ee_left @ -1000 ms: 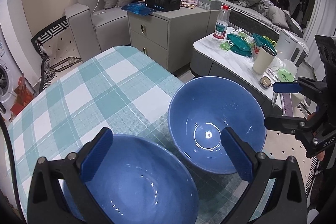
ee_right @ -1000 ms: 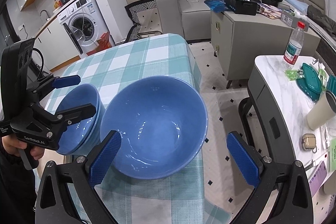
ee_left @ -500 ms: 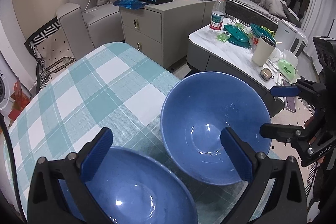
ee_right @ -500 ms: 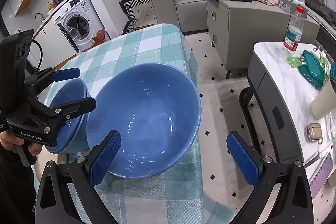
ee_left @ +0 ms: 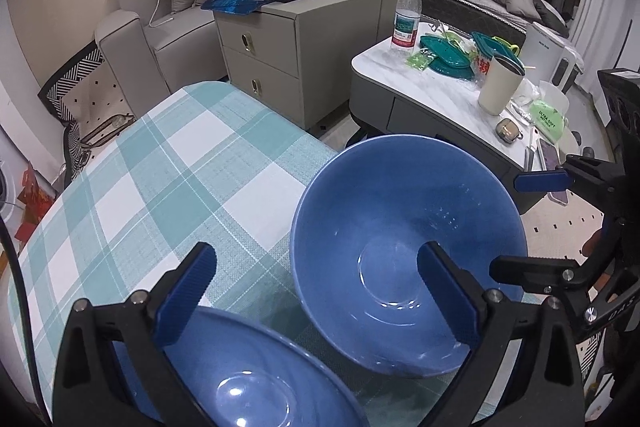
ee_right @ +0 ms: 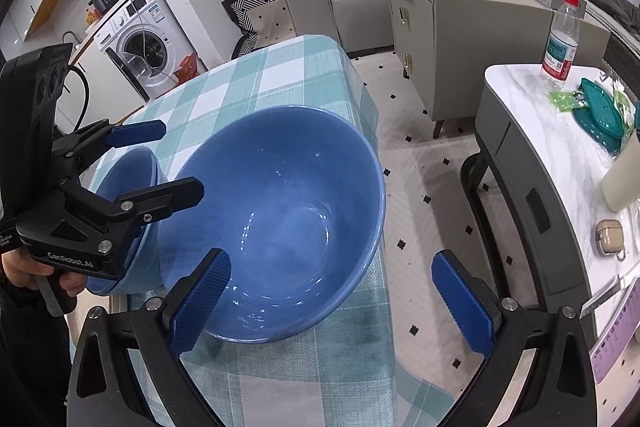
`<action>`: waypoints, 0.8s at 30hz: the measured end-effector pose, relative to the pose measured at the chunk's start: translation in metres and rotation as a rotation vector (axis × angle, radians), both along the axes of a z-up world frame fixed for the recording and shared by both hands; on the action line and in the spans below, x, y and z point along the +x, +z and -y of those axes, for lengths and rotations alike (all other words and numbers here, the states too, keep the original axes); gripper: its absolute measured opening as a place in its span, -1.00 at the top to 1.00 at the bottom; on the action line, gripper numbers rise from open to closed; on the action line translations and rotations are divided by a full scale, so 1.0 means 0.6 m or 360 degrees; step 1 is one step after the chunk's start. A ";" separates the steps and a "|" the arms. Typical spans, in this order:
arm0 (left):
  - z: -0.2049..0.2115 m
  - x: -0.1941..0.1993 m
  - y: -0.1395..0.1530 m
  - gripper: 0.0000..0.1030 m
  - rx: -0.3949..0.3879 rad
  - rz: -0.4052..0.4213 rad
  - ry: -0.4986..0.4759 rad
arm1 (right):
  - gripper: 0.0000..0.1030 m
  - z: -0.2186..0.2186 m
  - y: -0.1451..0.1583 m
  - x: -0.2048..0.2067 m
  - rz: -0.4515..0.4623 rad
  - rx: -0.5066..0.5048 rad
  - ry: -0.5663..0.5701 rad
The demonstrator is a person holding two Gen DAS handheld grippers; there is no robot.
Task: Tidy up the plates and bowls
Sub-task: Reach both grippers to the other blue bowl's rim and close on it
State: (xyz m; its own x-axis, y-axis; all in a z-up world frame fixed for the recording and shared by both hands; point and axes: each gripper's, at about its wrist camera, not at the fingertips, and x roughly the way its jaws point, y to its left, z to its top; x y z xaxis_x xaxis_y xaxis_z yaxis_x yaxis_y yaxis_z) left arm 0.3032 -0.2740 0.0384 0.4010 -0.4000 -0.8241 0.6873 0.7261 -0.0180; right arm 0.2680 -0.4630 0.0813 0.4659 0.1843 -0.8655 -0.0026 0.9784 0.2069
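Sitting near the right edge of the tabletop [ee_left: 168, 163]: two blue bowls, the big bowl [ee_left: 404, 247] tilting, its far rim lifting and overhanging that edge, the small bowl [ee_left: 248, 375] resting flat just beside it at the near edge. Hovering over the small bowl with fingers [ee_left: 184, 287] spread wide and gripping nothing: the left gripper [ee_left: 316, 291], probably lining up for a rim grasp. Straddling the big bowl's near rim, likewise wide open and holding nothing: the right gripper [ee_right: 328, 303], one finger [ee_right: 200, 303] seeming to dip inside the bowl, the other hanging outside past the tabletop edge; contact not clear. Likely aiming at nesting one bowl in the other, hence the close pairing. Showing only in the right wrist view: the big bowl [ee_right: 288, 219] jutting past the cloth's edge over the floor, the small bowl [ee_right: 128, 183] half hidden behind the left gripper [ee_right: 168, 163], and a hand [ee_right: 32, 271] on its handle. Showing only in the left wrist view: the small bowl's inside, and the right gripper [ee_left: 536, 223] from the side, one finger above the rim and one level with the bowl's wall.
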 end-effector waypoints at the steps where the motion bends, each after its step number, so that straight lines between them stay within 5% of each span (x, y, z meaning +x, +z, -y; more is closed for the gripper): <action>1: 0.002 0.000 -0.001 -0.95 0.0004 -0.0004 -0.0004 | -0.99 -0.001 -0.001 0.000 -0.0004 0.0000 0.0002; 16: 0.016 0.005 -0.024 -0.89 0.0066 -0.0051 -0.0035 | -0.98 0.002 -0.018 -0.003 -0.0034 0.0044 -0.0004; 19: 0.019 0.003 -0.027 -0.66 0.0077 -0.0069 -0.0051 | -0.98 0.000 -0.019 -0.004 -0.0036 0.0046 0.0002; 24: 0.019 0.002 -0.031 -0.65 0.0081 -0.0079 -0.0053 | -0.98 -0.002 -0.021 -0.007 -0.0036 0.0047 0.0016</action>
